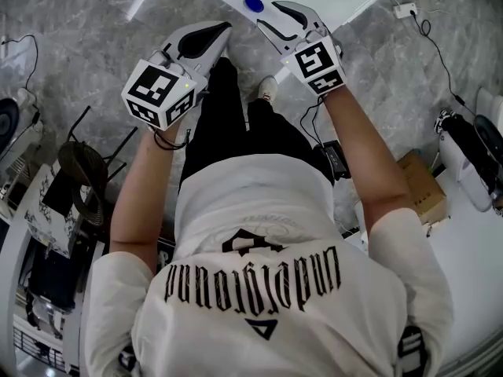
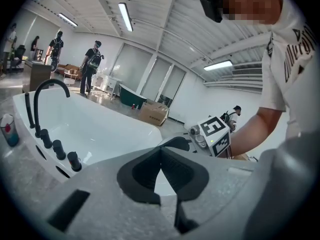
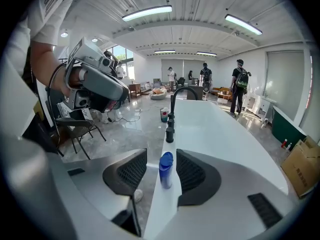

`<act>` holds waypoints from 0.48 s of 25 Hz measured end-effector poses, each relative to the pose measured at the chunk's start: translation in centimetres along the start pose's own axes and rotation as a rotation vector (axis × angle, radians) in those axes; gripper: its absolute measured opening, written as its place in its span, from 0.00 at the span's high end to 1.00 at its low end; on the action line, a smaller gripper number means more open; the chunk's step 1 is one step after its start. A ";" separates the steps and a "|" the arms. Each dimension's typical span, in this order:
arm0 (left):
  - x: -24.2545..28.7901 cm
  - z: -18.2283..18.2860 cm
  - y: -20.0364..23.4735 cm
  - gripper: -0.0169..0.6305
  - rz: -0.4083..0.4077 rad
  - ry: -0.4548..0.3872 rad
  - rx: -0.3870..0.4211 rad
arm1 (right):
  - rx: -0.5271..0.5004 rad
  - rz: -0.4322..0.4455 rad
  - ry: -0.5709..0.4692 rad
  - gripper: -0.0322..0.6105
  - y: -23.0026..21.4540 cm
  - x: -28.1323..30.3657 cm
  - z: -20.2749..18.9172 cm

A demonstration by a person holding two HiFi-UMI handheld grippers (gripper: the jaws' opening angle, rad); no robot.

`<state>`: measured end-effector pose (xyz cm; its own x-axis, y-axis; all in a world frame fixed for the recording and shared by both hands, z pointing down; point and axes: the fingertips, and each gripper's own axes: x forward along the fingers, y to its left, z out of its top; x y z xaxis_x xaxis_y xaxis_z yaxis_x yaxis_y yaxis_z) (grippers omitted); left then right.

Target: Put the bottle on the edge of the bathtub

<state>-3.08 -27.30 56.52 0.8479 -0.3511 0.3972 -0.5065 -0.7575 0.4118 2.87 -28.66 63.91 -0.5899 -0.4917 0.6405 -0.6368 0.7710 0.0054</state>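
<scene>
I see the bottle (image 3: 165, 170) standing on the rim of the bathtub (image 3: 159, 211), between the parted jaws of the right gripper (image 3: 161, 159) and clear of both. Behind it along the same rim sit the knobs (image 3: 169, 134), then the faucet (image 3: 176, 95). The left gripper (image 1: 222, 31), jaws together, hangs left of the right one, over the floor (image 1: 94, 45) beside the tub. A cardboard box (image 3: 302, 166) lies beyond the tub's right side.

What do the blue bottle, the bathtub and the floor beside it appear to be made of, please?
Bottle: probably plastic, opaque blue, slight sheen.
Bathtub: glossy white, acrylic or enamel by its smooth, bright surface; cannot tell which.
Floor: polished grey veined stone or tile, reflecting light.
</scene>
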 end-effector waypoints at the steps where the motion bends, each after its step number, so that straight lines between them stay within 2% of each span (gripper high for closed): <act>1: -0.2 0.2 -0.5 0.95 0.005 -0.007 0.005 | 0.003 0.001 -0.011 0.68 0.2 -0.6 0.4; 5: -1.4 1.1 -2.4 0.95 0.020 -0.048 -0.011 | 0.033 0.007 -0.076 0.68 1.3 -3.1 2.3; 12: -4.0 3.6 -7.1 0.95 0.038 -0.142 0.007 | -0.012 -0.003 -0.131 0.72 3.8 -8.1 4.2</act>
<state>-2.30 -22.48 49.04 0.8418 -0.4539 0.2921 -0.5383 -0.7459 0.3922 3.17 -23.42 55.54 -0.6484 -0.5423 0.5343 -0.6332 0.7738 0.0171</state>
